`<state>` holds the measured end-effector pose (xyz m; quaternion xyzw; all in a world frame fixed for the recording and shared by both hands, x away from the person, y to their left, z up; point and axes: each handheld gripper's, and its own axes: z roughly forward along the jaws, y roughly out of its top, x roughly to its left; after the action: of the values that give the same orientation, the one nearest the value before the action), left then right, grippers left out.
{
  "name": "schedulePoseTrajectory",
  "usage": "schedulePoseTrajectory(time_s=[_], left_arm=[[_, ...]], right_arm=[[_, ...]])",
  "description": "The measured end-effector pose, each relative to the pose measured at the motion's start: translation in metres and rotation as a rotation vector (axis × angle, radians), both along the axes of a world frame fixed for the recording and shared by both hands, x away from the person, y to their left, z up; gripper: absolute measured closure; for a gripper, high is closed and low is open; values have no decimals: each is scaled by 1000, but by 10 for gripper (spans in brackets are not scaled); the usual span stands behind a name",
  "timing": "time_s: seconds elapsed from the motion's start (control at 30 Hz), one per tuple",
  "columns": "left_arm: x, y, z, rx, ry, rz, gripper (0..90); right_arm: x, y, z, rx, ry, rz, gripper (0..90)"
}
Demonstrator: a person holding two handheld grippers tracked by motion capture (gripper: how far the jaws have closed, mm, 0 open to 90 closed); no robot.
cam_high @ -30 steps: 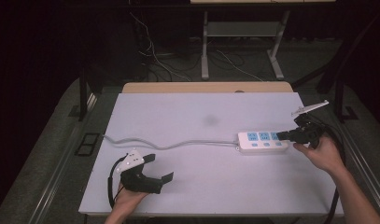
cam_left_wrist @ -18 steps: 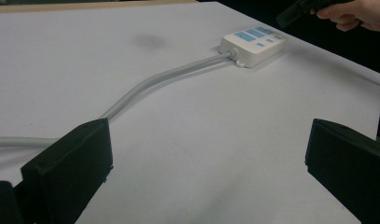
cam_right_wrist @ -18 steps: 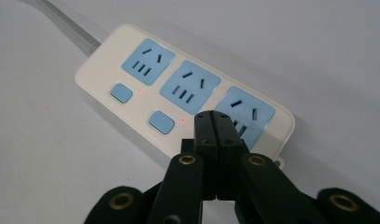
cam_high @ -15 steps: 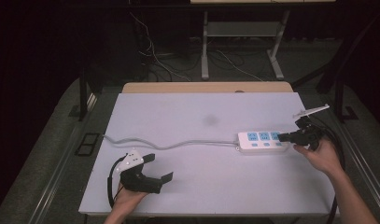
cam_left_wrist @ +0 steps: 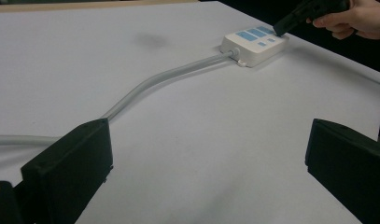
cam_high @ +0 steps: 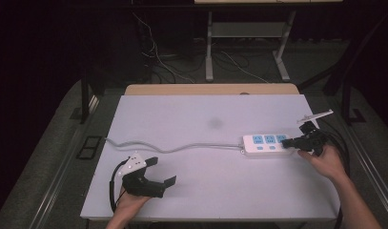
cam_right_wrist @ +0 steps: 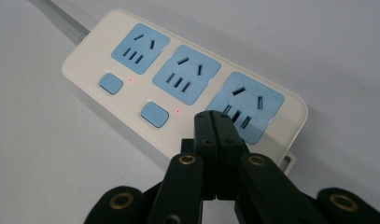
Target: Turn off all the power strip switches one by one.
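In the high view, my right gripper (cam_high: 291, 142) has its jaws pressed together, holding nothing, their tip at the near end of the power strip (cam_high: 265, 144) on the tabletop (cam_high: 201, 119); I judge I'm poking its third switch. My left gripper (cam_high: 159, 172) rests aside.

In the left gripper view, my jaws stand wide open and empty; the strip's cable (cam_left_wrist: 169, 77) runs ahead from beside the left one.

In the right gripper view, the closed tip covers the spot below the third socket (cam_right_wrist: 253, 100), beside two buttons (cam_right_wrist: 155, 114).
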<state>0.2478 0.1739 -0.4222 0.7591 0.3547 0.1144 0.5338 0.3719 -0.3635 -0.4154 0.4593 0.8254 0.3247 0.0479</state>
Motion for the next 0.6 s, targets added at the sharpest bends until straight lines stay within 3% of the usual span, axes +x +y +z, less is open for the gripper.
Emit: schedulePoseTrajectory(time_s=[0.33,0.6], left_arm=[[0,0,0,-5,3,-2,0],[0,1,0,-6,6,0,0]], right_arm=[[-6,2,-2,-13,-42,4,899],[-8,-3,-6,31,-55,-7,900]])
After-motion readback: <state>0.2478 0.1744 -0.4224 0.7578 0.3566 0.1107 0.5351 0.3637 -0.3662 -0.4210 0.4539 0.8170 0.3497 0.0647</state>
